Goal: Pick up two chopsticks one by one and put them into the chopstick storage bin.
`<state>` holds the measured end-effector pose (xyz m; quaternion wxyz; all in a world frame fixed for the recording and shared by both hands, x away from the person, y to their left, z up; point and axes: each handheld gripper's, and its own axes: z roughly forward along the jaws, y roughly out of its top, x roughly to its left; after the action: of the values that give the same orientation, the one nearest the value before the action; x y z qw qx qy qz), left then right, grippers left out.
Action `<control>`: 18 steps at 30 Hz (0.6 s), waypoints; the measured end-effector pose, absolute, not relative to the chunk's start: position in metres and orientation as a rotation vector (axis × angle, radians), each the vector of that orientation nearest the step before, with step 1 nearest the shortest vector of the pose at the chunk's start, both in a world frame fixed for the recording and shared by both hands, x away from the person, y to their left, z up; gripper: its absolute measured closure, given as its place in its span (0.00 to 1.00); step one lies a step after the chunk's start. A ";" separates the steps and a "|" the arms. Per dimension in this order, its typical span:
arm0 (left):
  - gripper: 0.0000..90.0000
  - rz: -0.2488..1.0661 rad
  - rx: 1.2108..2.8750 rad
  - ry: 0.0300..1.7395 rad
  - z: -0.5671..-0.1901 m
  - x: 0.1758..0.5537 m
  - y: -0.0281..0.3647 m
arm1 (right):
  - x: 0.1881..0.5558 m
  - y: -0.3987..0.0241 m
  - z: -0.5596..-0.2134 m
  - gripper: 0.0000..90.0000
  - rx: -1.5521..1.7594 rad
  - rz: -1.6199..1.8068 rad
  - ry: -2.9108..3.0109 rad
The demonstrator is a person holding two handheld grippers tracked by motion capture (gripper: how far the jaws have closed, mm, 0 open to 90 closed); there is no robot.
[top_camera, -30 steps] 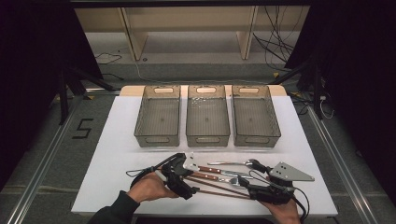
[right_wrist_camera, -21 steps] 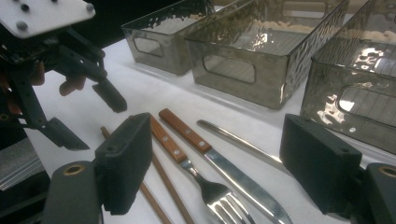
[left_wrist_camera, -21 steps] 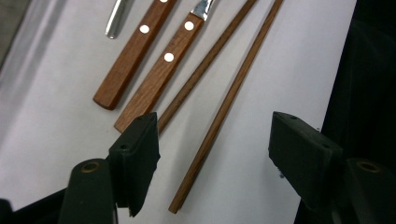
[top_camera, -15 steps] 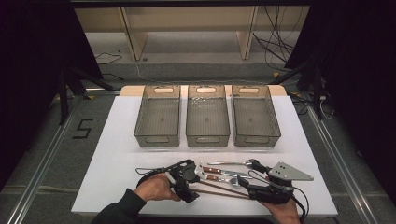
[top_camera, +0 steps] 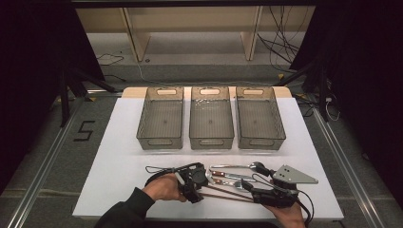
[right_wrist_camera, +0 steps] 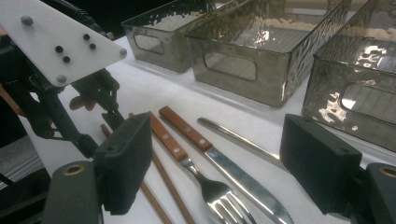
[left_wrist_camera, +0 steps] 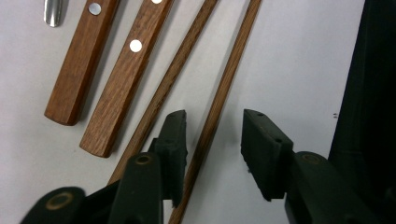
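While the left gripper stood over the near end of the cutlery row, its jaws had just been closing and were now at a narrow gap, astride one chopstick without yet pressing on it. In the left gripper view the stick passed just beside the left pad and apart from the right one; the second chopstick ran outside the left jaw, close alongside. Two wooden handles lay farther left, well clear of the pads. In the high view the left gripper sat at the left ends of the cutlery on the white table, with three grey bins standing beyond, apart from the cutlery.

The right gripper was held wide over the fork and knife, gripping nothing.

Judged from this frame, the step in hand was pinching up a single chopstick. To do it well, the gripper should be centred so that both pads meet the stick together, the fingertips brought down to the table, and the neighbouring stick kept outside the left jaw; a thin, round stick may roll or swing about the pinch if it is lifted from its very end.
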<state>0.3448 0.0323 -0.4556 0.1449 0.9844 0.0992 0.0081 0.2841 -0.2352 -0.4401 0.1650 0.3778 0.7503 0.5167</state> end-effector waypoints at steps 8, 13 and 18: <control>0.73 0.030 2.894 0.241 -0.459 0.345 0.026 | 0.285 -0.235 -0.441 0.29 1.077 1.472 2.138; 0.79 0.029 2.913 0.214 -0.458 0.343 0.023 | 0.285 -0.235 -0.441 0.29 1.075 1.468 2.139; 0.83 0.031 2.934 0.172 -0.458 0.340 0.022 | 0.285 -0.236 -0.441 0.29 1.075 1.467 2.140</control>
<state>0.3402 0.0218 -0.4575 0.1012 0.9931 0.0583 0.0106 0.2851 -0.2355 -0.4410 0.1659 0.3774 0.7514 0.5151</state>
